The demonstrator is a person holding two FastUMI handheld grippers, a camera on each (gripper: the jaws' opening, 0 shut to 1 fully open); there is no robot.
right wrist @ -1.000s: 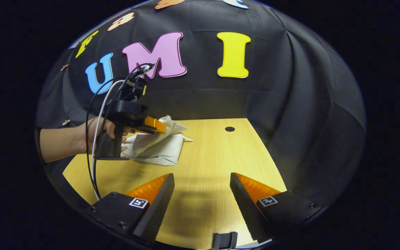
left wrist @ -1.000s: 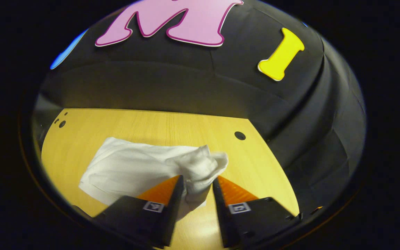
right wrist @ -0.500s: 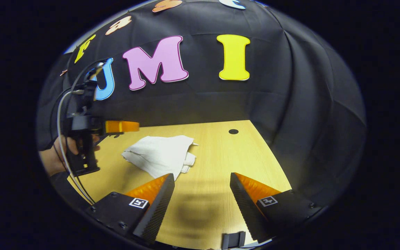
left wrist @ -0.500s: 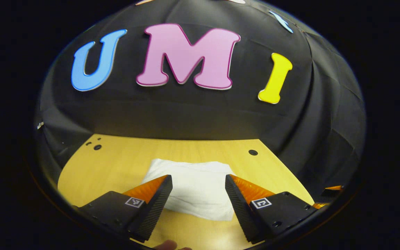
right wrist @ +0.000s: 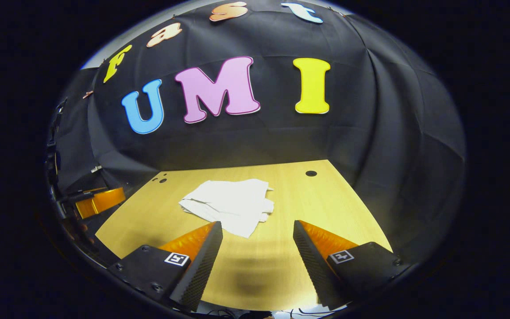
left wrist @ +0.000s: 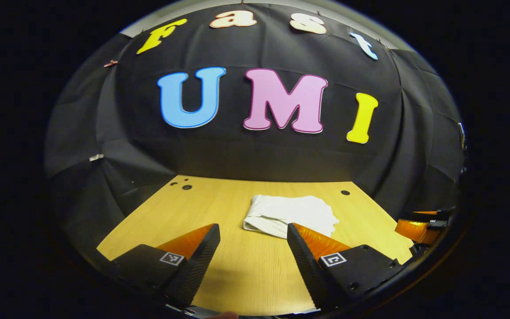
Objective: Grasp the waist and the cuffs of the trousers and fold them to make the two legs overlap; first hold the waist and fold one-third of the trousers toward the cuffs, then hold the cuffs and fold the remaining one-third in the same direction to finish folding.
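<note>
White trousers [left wrist: 288,215] lie folded into a small flat bundle on the wooden table [left wrist: 219,204], with nothing touching them. In the right gripper view the same trousers [right wrist: 233,204] rest mid-table, with rumpled ends at their right side. My left gripper [left wrist: 253,232] is open and held back from the bundle, above the near part of the table. My right gripper [right wrist: 257,230] is open too, held nearer than the bundle with nothing between its fingers. The right gripper [left wrist: 421,226] shows at the right edge of the left gripper view, and the left gripper [right wrist: 98,200] at the left edge of the right gripper view.
The black cloth wall [left wrist: 246,155] closes the table at the back and on both sides. Small round holes mark the tabletop at the back left [left wrist: 187,187] and back right [left wrist: 345,192].
My left gripper let go of the trousers, opened and drew back and up. The bundle settled flat on the table. The right gripper stayed open and pulled back a little.
</note>
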